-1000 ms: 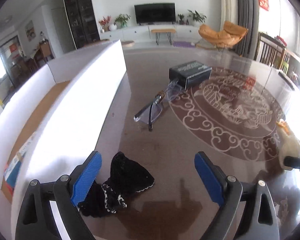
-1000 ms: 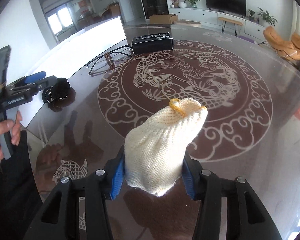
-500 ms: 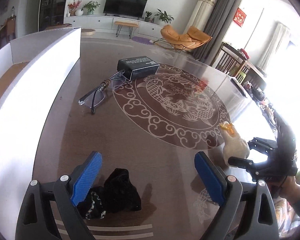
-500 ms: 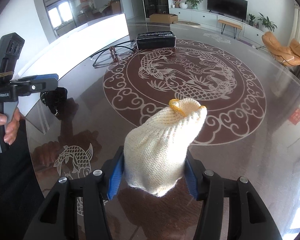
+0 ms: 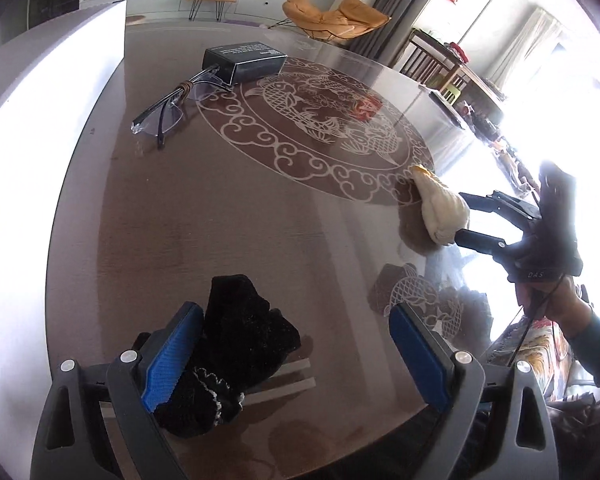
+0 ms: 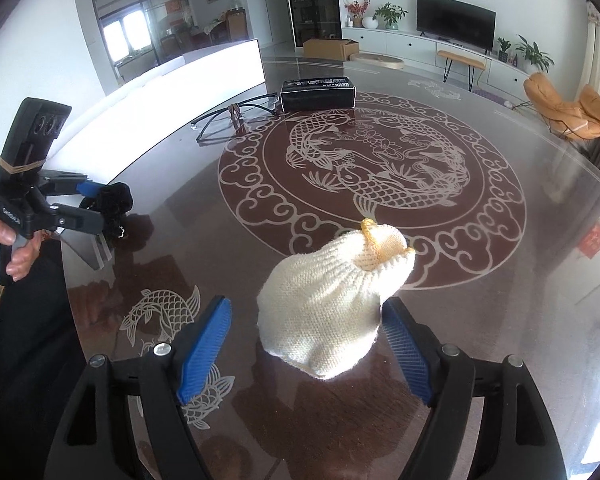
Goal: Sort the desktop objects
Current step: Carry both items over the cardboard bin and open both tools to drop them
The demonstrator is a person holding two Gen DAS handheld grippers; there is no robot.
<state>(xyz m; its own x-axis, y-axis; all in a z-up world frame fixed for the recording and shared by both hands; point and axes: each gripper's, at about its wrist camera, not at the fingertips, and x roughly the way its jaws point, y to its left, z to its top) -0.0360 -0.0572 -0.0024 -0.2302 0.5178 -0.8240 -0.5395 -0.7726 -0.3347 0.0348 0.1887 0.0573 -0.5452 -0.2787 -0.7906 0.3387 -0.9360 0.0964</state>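
A balled black sock lies at the table's near edge, against the left finger of my open left gripper. It also shows in the right wrist view. A balled white glove with a yellow cuff lies on the table between the fingers of my open right gripper, touching the right pad. The glove and right gripper show in the left wrist view. Clear glasses and a black box lie farther back.
A long white open box runs along the table's left side. The dark glass table carries a round fish pattern. The table's near edge is just under both grippers. Chairs and a TV cabinet stand beyond.
My right gripper has opened and let go of the white glove, which now rests on the table. My left gripper stays open and has shifted right, with the black sock by its left finger.
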